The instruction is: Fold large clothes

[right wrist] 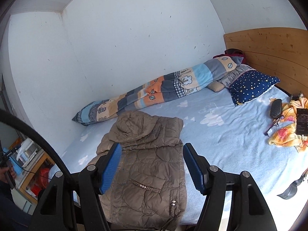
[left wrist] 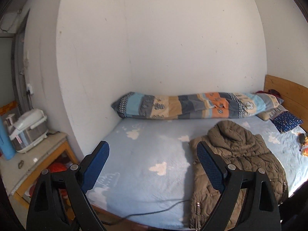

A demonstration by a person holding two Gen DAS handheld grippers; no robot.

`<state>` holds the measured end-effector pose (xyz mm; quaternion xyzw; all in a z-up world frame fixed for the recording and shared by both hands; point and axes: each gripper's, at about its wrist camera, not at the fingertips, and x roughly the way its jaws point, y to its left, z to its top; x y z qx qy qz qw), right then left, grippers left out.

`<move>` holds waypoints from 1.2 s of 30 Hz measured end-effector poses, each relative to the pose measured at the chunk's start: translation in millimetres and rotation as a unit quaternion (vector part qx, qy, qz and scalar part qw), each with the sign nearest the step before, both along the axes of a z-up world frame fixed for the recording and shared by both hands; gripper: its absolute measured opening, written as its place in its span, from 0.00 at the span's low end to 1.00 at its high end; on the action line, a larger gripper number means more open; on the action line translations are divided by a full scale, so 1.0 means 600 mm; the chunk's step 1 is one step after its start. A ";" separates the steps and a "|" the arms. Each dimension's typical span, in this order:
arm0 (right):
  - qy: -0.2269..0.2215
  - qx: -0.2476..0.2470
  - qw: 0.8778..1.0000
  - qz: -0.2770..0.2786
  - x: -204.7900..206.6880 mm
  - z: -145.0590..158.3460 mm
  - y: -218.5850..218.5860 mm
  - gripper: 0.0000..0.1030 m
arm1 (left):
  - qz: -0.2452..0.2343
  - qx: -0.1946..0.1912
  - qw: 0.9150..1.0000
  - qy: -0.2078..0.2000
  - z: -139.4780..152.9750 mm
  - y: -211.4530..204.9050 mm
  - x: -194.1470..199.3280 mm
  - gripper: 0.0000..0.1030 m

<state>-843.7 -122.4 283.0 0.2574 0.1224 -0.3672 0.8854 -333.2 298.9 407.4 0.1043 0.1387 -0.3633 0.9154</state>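
A brown quilted hooded jacket point(right wrist: 150, 165) lies folded into a narrow block on the pale blue cloud-print bed sheet point(right wrist: 221, 144), its hood toward the wall and its hem at the bed's near edge. My right gripper point(right wrist: 152, 146) hovers over the jacket's middle, its blue-padded jaws apart with nothing pinched between them. In the left wrist view the jacket point(left wrist: 240, 154) lies right of centre. My left gripper point(left wrist: 152, 145) stands wide open above bare sheet point(left wrist: 144, 154) to the jacket's left, and its right finger overlaps the jacket's edge in the picture.
A rolled patchwork quilt point(right wrist: 154, 94) runs along the white wall. A navy star pillow point(right wrist: 252, 86) leans by the wooden headboard point(right wrist: 269, 52). A glasses case point(right wrist: 275, 108), phone point(right wrist: 301, 121) and yellow floral cloth point(right wrist: 286, 134) lie far right. A bedside table point(left wrist: 38, 157) holds a cooker point(left wrist: 28, 129). A black cable point(left wrist: 154, 209) crosses the near edge.
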 end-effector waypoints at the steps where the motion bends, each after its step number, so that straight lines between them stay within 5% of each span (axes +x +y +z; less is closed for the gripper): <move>1: -0.011 0.002 1.000 0.003 -0.002 0.003 -0.002 0.69 | 0.009 -0.008 1.000 -0.007 0.018 0.016 0.000 0.89; 7: -0.035 0.000 0.999 0.029 0.006 0.016 0.003 0.69 | 0.020 -0.025 0.999 -0.032 0.052 0.049 -0.017 0.90; 10: -0.033 0.029 0.998 0.046 0.028 -0.009 -0.001 0.70 | -0.013 -0.015 0.999 0.026 -0.004 0.013 -0.009 0.91; 13: -0.028 0.076 0.995 0.057 0.056 -0.060 0.000 0.70 | -0.048 0.009 0.991 0.122 -0.116 -0.045 0.002 0.91; 16: -0.023 0.125 0.991 0.053 0.085 -0.118 0.003 0.70 | -0.082 0.036 0.967 0.237 -0.261 -0.116 0.013 0.91; 19: -0.009 0.169 0.985 0.031 0.109 -0.174 0.009 0.71 | -0.089 0.058 0.930 0.353 -0.405 -0.178 0.014 0.91; 22: -0.011 0.222 0.975 0.001 0.121 -0.226 0.008 0.71 | -0.059 0.065 0.904 0.419 -0.506 -0.218 0.009 0.91; 27: 0.039 0.279 0.957 -0.076 0.126 -0.305 0.000 0.71 | -0.042 0.085 0.897 0.432 -0.558 -0.237 0.000 0.91; 36: 0.117 0.351 0.913 -0.175 0.078 -0.380 -0.032 0.70 | 0.002 0.119 0.858 0.500 -0.631 -0.242 0.033 0.91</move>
